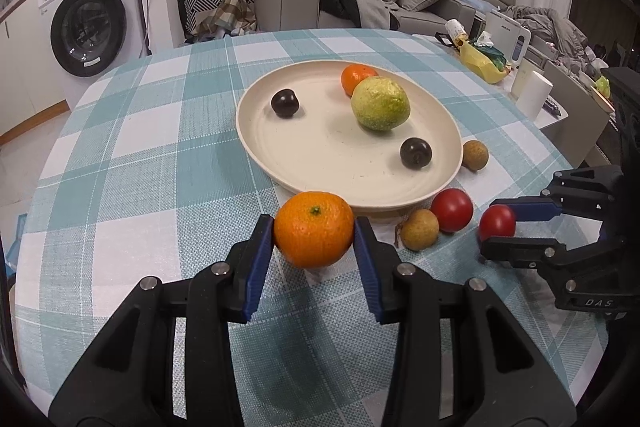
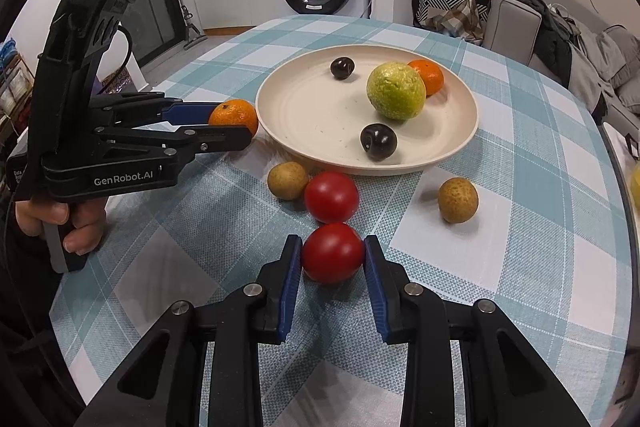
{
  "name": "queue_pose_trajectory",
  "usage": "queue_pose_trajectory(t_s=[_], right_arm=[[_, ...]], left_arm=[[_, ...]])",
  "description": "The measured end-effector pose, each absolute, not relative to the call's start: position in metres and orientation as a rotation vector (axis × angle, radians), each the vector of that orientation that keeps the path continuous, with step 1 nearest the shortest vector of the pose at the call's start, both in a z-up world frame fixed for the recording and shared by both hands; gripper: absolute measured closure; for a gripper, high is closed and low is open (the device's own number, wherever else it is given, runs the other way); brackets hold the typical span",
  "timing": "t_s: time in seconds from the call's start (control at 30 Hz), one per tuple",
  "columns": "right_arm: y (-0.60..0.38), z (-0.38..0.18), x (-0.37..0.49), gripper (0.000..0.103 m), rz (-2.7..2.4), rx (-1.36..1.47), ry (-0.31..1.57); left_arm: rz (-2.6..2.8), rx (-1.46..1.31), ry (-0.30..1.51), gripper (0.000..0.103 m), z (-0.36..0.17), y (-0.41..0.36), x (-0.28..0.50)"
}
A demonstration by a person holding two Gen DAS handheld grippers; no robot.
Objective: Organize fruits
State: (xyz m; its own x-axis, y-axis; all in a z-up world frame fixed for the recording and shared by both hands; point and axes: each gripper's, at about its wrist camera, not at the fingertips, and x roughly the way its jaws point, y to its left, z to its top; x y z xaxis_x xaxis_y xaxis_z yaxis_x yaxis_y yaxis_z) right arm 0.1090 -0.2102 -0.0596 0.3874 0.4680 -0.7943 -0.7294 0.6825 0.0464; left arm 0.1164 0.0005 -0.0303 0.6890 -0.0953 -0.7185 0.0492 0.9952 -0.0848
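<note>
My left gripper [image 1: 314,229] is shut on an orange [image 1: 314,229] just in front of the cream plate [image 1: 304,163]; the same gripper [image 2: 236,125] and orange [image 2: 234,115] show at the left of the right wrist view. My right gripper [image 2: 333,254] is shut on a red tomato [image 2: 333,253], seen also as gripper [image 1: 498,227] and tomato [image 1: 497,222] at the right of the left wrist view. On the plate [image 2: 320,155] lie a green fruit [image 2: 395,91], a second orange [image 2: 430,75] and two dark plums [image 2: 378,141] [image 2: 342,67].
A second tomato [image 2: 331,197] and a brown longan [image 2: 287,181] lie between the plate and my right gripper; another longan [image 2: 458,200] sits to the right. The checked tablecloth [image 1: 140,147] covers a round table. A white cup [image 1: 534,95] and clutter stand at its far right edge.
</note>
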Motion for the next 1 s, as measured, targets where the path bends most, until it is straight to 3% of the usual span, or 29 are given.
queue_pose_trajectory(t_s=[1.0], right_arm=[[-0.228,-0.028,0.112,0.071,0.745,-0.180,0.724]], left_arm=[[-0.108,-0.068,0.690,0.066,-0.009,-0.004,0.100]])
